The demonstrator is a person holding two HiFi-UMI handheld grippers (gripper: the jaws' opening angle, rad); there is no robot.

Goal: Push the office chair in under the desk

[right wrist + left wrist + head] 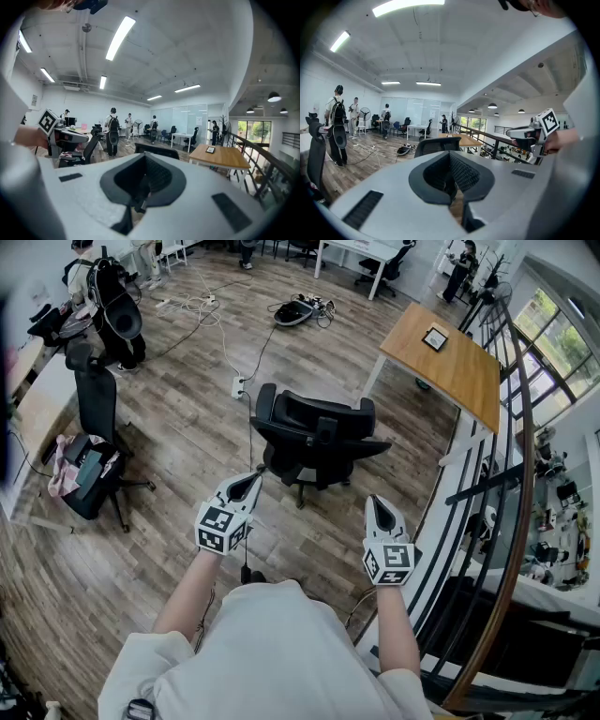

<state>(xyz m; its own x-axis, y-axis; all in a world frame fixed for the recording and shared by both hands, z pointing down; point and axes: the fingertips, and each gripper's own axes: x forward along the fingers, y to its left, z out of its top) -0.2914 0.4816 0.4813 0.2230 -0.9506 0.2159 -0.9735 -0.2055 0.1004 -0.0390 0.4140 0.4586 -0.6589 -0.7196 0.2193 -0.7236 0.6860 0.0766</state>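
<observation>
With jaws fully closed on nothing, the left gripper (pixel 246 485) and right gripper (pixel 379 507) sit low-centre behind the black office chair (pixel 314 432), likely poised to shove its backrest toward the wooden desk (pixel 459 371), well apart at upper right.

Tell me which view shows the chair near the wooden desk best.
The head view: it shows the whole chair from above, with backrest, seat, armrests and base. In the left gripper view only the backrest top shows; in the right gripper view, the same backrest top.
</observation>
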